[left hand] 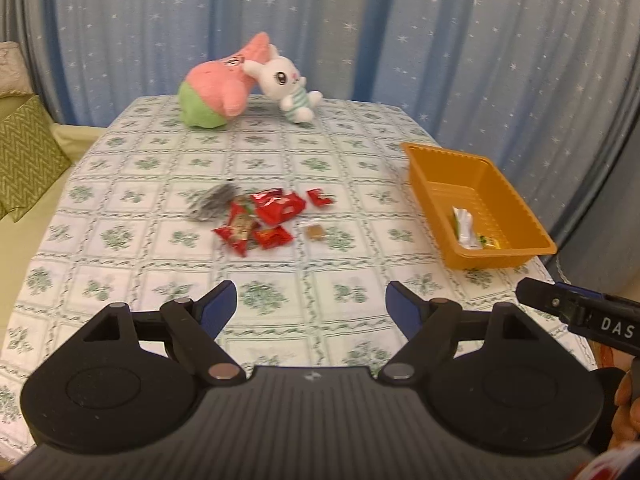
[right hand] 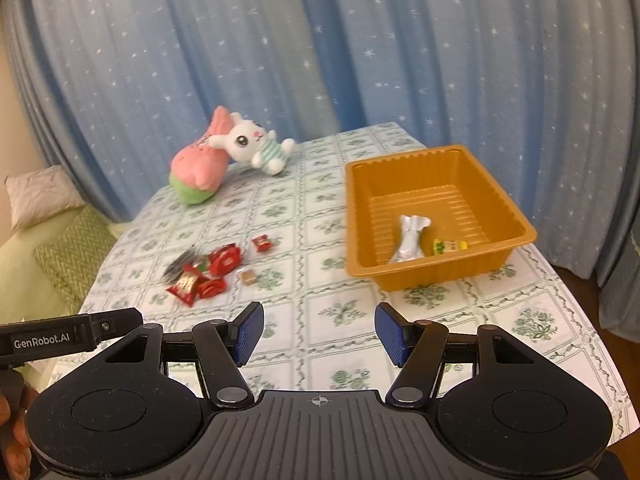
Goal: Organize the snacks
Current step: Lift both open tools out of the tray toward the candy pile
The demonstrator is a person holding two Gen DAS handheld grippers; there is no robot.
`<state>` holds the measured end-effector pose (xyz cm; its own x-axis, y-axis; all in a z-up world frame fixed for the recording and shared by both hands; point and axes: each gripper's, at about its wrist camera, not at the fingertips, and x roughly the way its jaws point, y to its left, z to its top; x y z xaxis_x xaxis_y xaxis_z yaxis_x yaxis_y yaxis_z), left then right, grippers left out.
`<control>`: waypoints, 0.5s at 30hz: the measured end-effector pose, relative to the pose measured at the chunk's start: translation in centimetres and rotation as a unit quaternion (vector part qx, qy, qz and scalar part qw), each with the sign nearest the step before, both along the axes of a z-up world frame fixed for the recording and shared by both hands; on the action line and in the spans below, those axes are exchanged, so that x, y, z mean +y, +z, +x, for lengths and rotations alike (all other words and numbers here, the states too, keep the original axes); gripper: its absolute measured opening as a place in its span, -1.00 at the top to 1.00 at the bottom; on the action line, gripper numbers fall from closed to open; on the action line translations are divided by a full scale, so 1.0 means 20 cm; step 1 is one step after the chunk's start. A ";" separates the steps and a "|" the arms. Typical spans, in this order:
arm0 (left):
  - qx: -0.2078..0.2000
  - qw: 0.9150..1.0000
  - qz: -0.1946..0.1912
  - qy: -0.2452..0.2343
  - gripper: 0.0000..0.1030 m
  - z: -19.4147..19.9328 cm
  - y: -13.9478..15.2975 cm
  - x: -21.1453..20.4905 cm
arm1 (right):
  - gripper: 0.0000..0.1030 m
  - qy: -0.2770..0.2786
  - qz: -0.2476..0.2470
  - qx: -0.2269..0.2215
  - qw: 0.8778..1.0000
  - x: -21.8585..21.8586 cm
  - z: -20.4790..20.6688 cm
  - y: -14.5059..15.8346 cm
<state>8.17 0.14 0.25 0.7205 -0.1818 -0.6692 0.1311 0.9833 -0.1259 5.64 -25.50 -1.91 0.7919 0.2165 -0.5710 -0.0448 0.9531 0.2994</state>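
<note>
Left gripper (left hand: 311, 304): jaws wide apart with nothing between them; I am holding it above the near part of the table (left hand: 280, 152), tipped down toward the cloth.
Right gripper (right hand: 319, 330): also open and empty, jaws about half apart, poised over the near edge just short of the tray.
Snack pile (left hand: 256, 216): red wrappers (left hand: 276, 206) heaped with a dark grey packet (left hand: 212, 202) at mid-table, one small red packet (left hand: 319, 198) just beside them and a small brown sweet (left hand: 315, 232) lying apart on the near side.
Tray (left hand: 516, 216): orange, on the right side of the table, already holding a silver wrapper (right hand: 409, 238) and a small yellow-green packet (right hand: 449, 245).
Key relation: from my left gripper the pile lies ahead and slightly left; from my right gripper it sits well off to the left, while the tray is ahead and a little right. I judge the left hand is better placed for the pile and the right for the tray.
Long axis: the front red wrapper (left hand: 236, 232) lies slanted, so I would turn the jaws to close across its narrow width.
Progress: by my reading, two pieces sorted, most still loose.
Not in play: two soft toys (left hand: 244, 80) at the far edge, well clear.
</note>
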 end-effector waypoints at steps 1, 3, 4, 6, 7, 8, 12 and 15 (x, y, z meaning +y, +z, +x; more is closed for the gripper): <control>-0.001 1.000 0.001 0.002 -0.55 0.00 0.00 0.02 | -0.20 0.002 -0.002 -0.002 1.000 0.01 0.00 0.00; -0.002 1.000 0.003 0.005 -0.55 -0.01 0.00 0.05 | -0.20 0.007 -0.005 -0.006 1.000 0.03 -0.01 0.01; -0.003 1.000 0.003 0.007 -0.55 -0.01 0.00 0.06 | -0.20 0.010 -0.008 -0.007 1.000 0.05 0.00 0.01; -0.003 1.000 0.005 0.012 -0.55 -0.01 -0.01 0.09 | -0.20 0.015 -0.012 -0.008 1.000 0.07 0.00 0.01; -0.004 1.000 0.005 0.013 -0.55 0.00 -0.01 0.10 | -0.20 0.018 -0.013 -0.008 1.000 0.08 0.00 0.00; -0.004 1.000 0.005 0.014 -0.55 0.00 -0.02 0.11 | -0.20 0.020 -0.015 -0.008 1.000 0.09 0.01 0.00; -0.005 1.000 0.008 0.013 -0.54 0.03 -0.03 0.13 | -0.20 0.029 -0.022 -0.007 0.999 0.12 0.04 -0.02; -0.006 1.000 0.014 0.008 -0.54 0.07 -0.05 0.14 | -0.20 0.038 -0.029 -0.008 0.999 0.16 0.08 -0.04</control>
<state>9.65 2.85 -0.74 0.7314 -0.1513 -0.6649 0.1166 0.9885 -0.0966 7.24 -22.34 -2.81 0.7832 0.2431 -0.5722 -0.1211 0.9624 0.2431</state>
